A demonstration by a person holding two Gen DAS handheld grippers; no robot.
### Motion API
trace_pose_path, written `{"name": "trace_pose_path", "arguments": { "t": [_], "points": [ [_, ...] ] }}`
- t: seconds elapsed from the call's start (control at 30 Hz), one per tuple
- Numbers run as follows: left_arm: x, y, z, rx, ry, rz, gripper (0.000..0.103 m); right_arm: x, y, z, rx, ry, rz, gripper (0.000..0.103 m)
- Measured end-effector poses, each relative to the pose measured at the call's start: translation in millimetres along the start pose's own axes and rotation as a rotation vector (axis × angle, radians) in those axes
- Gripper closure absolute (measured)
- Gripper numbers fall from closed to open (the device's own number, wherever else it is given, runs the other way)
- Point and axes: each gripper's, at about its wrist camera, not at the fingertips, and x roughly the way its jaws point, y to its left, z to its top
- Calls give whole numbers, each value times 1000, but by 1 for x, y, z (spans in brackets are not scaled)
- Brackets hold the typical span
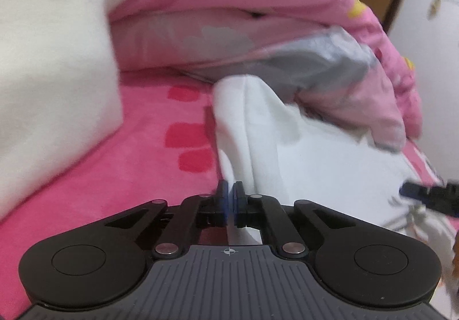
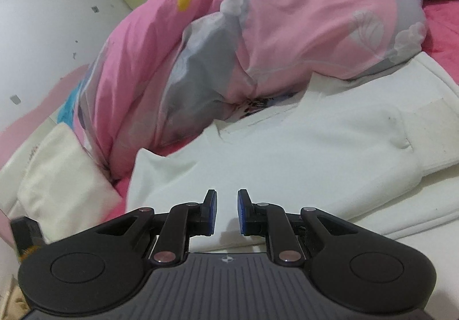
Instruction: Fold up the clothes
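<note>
- Left tool [image 1: 230,199] pinches an edge of the white garment [image 1: 301,153] lying on the pink bed [image 1: 149,165], beside the duvet [image 1: 229,4].
- Right tool [image 2: 226,211] hovers above it, jaws apart, empty.
- Best practice: grip the matching edge, then lift evenly.

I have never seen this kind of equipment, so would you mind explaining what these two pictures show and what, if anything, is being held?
A person holds a two-finger hand-held gripper in each hand, and each one carries a camera looking forward along its fingers. So each picture is that tool's own view.

The left hand-held gripper is shut on an edge of a white garment lying on a pink bedsheet. The right hand-held gripper hovers over the same garment with its fingers apart and nothing between them.

Behind lies a crumpled pink quilt. A white pillow-like block stands at the left; I cannot tell exactly what it is.
</note>
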Motion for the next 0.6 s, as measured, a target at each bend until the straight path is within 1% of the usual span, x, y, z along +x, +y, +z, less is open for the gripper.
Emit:
{"name": "trace_pose_path", "arguments": {
  "t": [0.17,0.23,0.27,0.33,0.4,0.47,0.53,0.6],
  "points": [
    [-6,3,-2,-30,-16,69,102,-1,2,3,-51,-13,-95,87],
    [-9,7,-1,-36,-30,136,103,1,17,10,-120,-18,-98,87],
    [-9,11,-1,-49,-30,146,103,6,31,15,-179,-16,-82,87],
    [-9,19,1,-94,-19,137,103,22,64,22,-300,0,-22,87],
    [-12,19,3,-103,-29,131,103,45,102,21,-429,30,49,87],
    [-18,18,3,-104,-41,95,102,68,137,17,-552,66,116,87],
    [-23,13,5,-86,-40,41,100,91,166,9,-653,109,155,87],
    [-28,8,6,-69,-38,-13,96,109,180,5,-680,138,163,87]
  ]
}}
